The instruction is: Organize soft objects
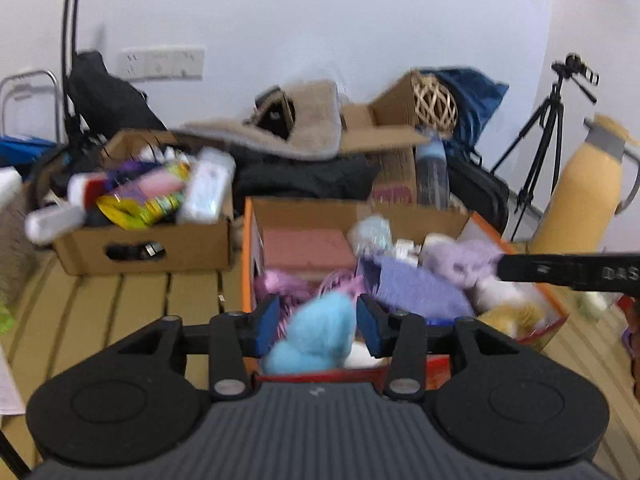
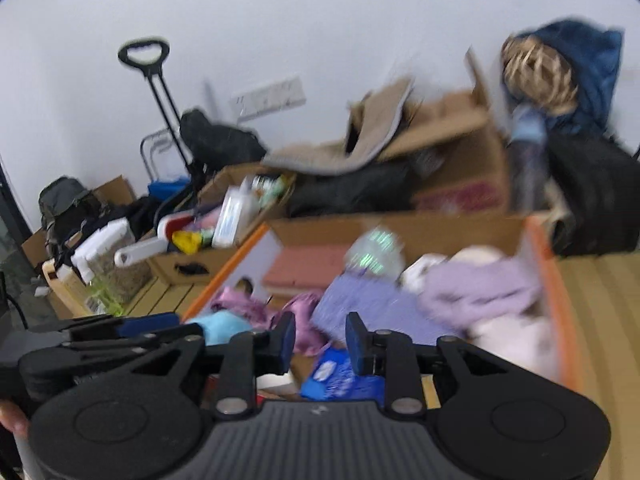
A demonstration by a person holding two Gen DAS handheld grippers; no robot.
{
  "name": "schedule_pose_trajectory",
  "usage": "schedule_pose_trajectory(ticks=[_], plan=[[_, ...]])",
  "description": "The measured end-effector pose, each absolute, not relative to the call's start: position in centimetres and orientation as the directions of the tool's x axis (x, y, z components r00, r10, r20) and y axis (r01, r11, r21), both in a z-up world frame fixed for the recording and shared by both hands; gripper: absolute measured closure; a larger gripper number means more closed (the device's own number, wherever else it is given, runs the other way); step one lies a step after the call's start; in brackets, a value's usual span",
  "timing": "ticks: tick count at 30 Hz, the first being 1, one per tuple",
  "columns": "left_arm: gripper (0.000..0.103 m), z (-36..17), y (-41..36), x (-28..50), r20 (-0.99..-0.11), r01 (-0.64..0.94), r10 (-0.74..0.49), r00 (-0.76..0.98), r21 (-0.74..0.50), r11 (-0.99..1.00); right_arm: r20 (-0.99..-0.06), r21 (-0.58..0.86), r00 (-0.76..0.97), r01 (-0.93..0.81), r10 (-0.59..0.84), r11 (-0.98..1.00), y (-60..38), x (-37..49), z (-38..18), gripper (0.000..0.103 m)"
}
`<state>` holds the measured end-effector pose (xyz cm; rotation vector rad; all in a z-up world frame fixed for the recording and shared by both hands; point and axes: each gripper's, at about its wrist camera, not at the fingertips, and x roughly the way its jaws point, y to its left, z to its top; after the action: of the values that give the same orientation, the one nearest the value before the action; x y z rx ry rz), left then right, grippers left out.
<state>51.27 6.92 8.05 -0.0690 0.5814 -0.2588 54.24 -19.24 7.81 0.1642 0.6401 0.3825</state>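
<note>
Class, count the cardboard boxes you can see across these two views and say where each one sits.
3: the orange-edged box of soft toys in front; the brown box of bottles on its left; an open-flapped box behind, by the wall. Clutter may hide others.

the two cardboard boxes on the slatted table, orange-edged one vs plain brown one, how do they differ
The orange-edged box holds soft things: a light blue fluffy toy, a purple cloth and lilac plush. The plain brown box is heaped with hard-looking bottles and packets. The orange-edged box sits nearer the grippers; the plain brown box stands further back to its left, with a handle cutout. Both are open-topped cardboard.
</note>
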Motion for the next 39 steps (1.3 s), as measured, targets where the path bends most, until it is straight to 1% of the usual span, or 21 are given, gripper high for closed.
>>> schedule_pose_trajectory(ticks=[2,3,5,8,12,13,14,15,16,17,18,19,20,22,24,26,32,34,36,37,39], plan=[[0.057,10.4,6.9,50.0,-0.506,0.205,-0.238,0.829,-0.121,0.971,-0.528,0.250,0.760,-0.286,0.378,0.925,-20.8,52.9,9.8,0.067],[0.057,11.4,6.7,49.3,-0.494,0.202,-0.232,0.838,-0.113,0.973,-0.521,0.241,0.772,-0.276,0.364,0.930,-21.7,52.2,10.6,0.065],[0.054,13.3,6.3,48.0,-0.471,0.208,-0.230,0.851,-0.101,0.973,-0.506,0.210,0.798,-0.255,0.328,0.944,-23.2,50.4,12.2,0.065],[0.053,15.4,5.1,45.8,-0.443,0.224,-0.236,0.865,-0.079,0.971,-0.495,0.156,0.825,-0.222,0.271,0.962,-25.0,47.6,13.5,0.063],[0.051,16.2,3.5,42.3,-0.381,0.220,-0.221,0.898,-0.047,0.974,-0.471,0.112,0.853,-0.195,0.225,0.974,-26.2,44.3,14.5,0.061],[0.046,16.0,3.2,41.2,-0.358,0.206,-0.207,0.910,-0.041,0.978,-0.461,0.098,0.860,-0.194,0.217,0.976,-26.3,43.4,14.6,0.061],[0.035,15.7,3.0,39.9,-0.329,0.178,-0.182,0.927,-0.041,0.983,-0.450,0.086,0.868,-0.192,0.211,0.978,-26.3,42.4,14.6,0.058],[0.027,15.1,2.8,38.6,-0.291,0.147,-0.155,0.944,-0.049,0.988,-0.434,0.068,0.878,-0.192,0.202,0.979,-26.3,41.3,14.3,0.055],[0.015,14.5,2.7,37.4,-0.246,0.125,-0.136,0.960,-0.059,0.990,-0.416,0.041,0.889,-0.190,0.190,0.981,-26.3,40.2,13.8,0.044],[0.009,13.7,2.5,36.0,-0.195,0.114,-0.124,0.973,-0.059,0.992,-0.390,0.018,0.904,-0.183,0.176,0.983,-26.2,39.3,13.1,0.031],[0.006,12.9,2.3,34.8,-0.160,0.112,-0.118,0.980,-0.047,0.993,-0.355,0.002,0.921,-0.172,0.161,0.985,-26.2,38.2,12.4,0.026],[0.003,12.1,2.0,33.8,-0.142,0.107,-0.110,0.984,-0.029,0.994,-0.310,-0.003,0.939,-0.160,0.151,0.987,-26.3,37.1,11.6,0.018],[0.003,11.5,1.8,33.2,-0.139,0.104,-0.105,0.985,-0.016,0.994,-0.261,-0.005,0.954,-0.153,0.146,0.988,-26.4,36.1,10.6,0.012],[0.002,10.5,1.4,32.3,-0.162,0.109,-0.106,0.981,0.008,0.994,-0.215,-0.030,0.969,-0.129,0.119,0.991,-26.2,34.7,9.5,0.008],[0.002,10.1,1.3,31.7,-0.164,0.106,-0.102,0.981,0.021,0.994,-0.192,-0.103,0.977,-0.111,0.090,0.988,-25.4,33.6,9.0,0.008],[0.001,10.1,1.3,31.0,-0.163,0.099,-0.094,0.982,0.021,0.995,-0.171,-0.131,0.981,-0.115,0.092,0.985,-24.8,32.8,9.1,0.007],[0.000,11.0,1.7,28.4,-0.137,0.100,-0.099,0.986,0.005,0.995,-0.148,-0.097,0.983,-0.124,0.109,0.988,-24.5,30.5,10.3,0.006],[0.000,11.0,1.7,27.3,-0.143,0.079,-0.077,0.987,0.009,0.997,-0.146,-0.090,0.983,-0.121,0.107,0.989,-24.6,29.4,10.6,0.006],[0.000,10.7,1.5,25.2,-0.166,0.036,-0.032,0.986,0.021,0.999,-0.168,-0.080,0.981,-0.109,0.094,0.991,-24.5,27.8,10.7,0.006],[0.000,10.4,1.5,23.6,-0.164,0.041,-0.034,0.986,0.039,0.998,-0.205,-0.072,0.975,-0.098,0.082,0.993,-24.3,26.7,10.8,0.006],[0.000,10.0,1.3,20.1,-0.146,0.046,-0.034,0.989,0.076,0.996,-0.242,-0.031,0.964,-0.120,0.109,0.992,-24.5,24.2,10.6,0.006]])
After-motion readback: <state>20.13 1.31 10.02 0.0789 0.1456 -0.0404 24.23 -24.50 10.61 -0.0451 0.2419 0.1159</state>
